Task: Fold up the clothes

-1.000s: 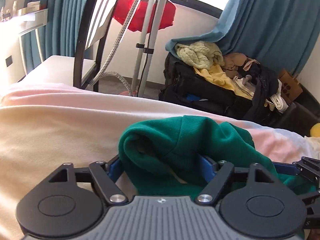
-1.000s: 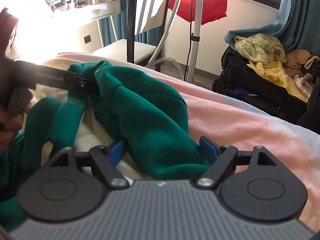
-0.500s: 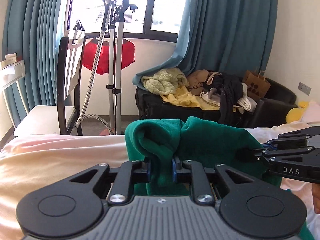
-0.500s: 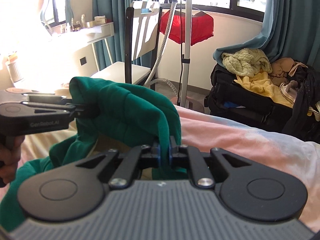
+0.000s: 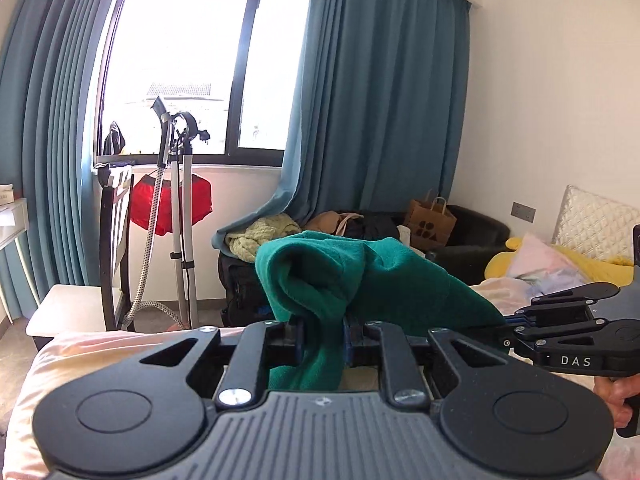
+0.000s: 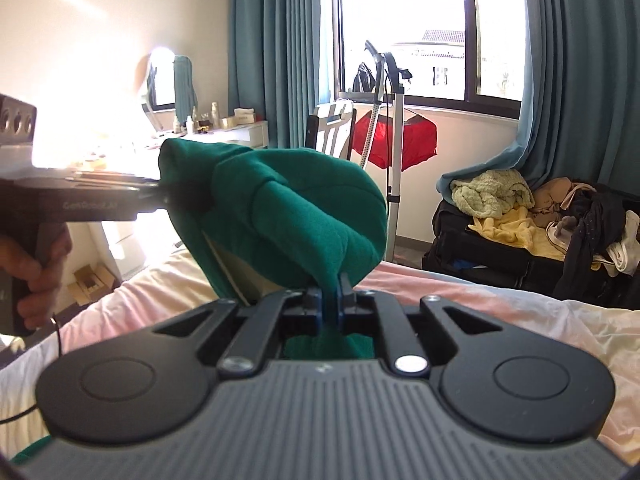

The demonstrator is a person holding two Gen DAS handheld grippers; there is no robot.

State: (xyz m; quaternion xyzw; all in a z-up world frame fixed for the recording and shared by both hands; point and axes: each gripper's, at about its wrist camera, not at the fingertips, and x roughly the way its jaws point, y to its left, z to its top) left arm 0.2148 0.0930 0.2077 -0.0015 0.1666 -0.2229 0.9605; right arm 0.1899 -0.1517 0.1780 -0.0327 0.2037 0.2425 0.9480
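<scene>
Holding the green garment [image 5: 384,280] bunched and raised over the bed [image 6: 480,300], left gripper [image 5: 322,340] and right gripper [image 6: 328,304] each pinched tight on its edge. Best spread taut and level, without loosening either grip

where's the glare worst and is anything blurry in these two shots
Right wrist view: sunlight blows out the dressing table and wall at left, and the left gripper pinching the green garment is soft and dim. Left wrist view: the window is overexposed white, yet the green garment and the right gripper are sharp. Both views bend the curtains at the edges, fisheye distortion.
</scene>
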